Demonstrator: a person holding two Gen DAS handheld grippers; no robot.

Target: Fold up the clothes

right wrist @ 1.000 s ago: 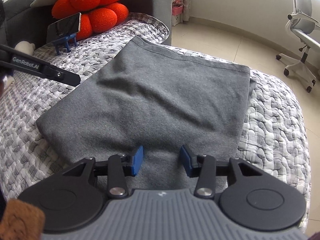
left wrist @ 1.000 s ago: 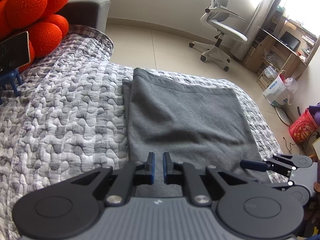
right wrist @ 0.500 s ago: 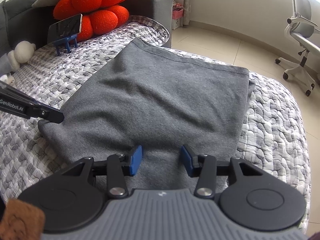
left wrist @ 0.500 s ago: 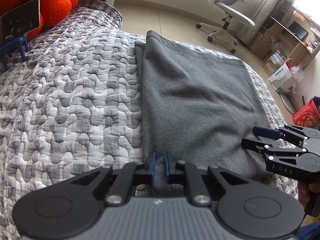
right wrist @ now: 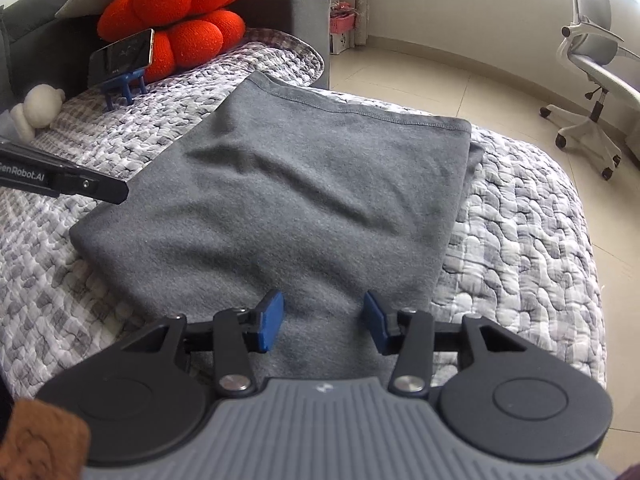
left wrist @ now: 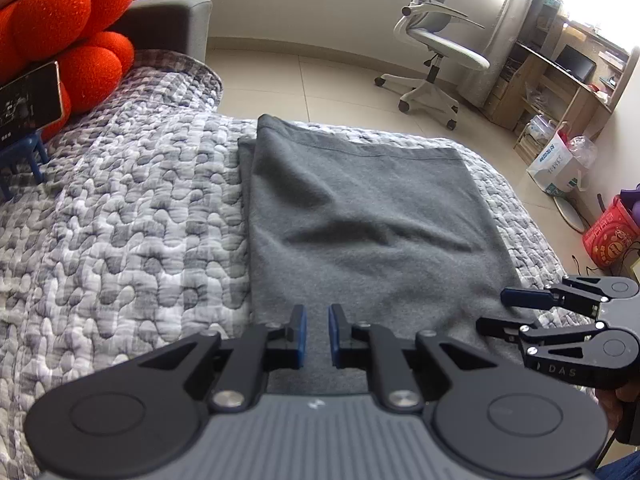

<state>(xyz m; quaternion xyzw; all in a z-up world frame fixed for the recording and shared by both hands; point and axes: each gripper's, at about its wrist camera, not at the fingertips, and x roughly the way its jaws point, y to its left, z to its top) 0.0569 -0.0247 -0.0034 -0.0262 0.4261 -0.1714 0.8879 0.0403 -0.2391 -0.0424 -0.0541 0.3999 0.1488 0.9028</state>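
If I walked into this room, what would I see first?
Probably the big orange-red cushion, puffy like a pumpkin, at the far end of the quilted bed with a phone on a blue stand leaning against it. Next comes the folded grey garment lying flat on the quilt, with both open grippers, left gripper and right gripper, at its near edge.

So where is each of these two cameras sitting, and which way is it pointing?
Left wrist: rides on the left gripper, looking along its narrowly parted fingers over the grey garment toward the office chair; the right gripper shows at the right edge.
Right wrist: rides on the right gripper, fingers wide apart, facing the garment and the orange cushion; a left finger pokes in from the left.
Both show the garment, quilt, phone and chair.
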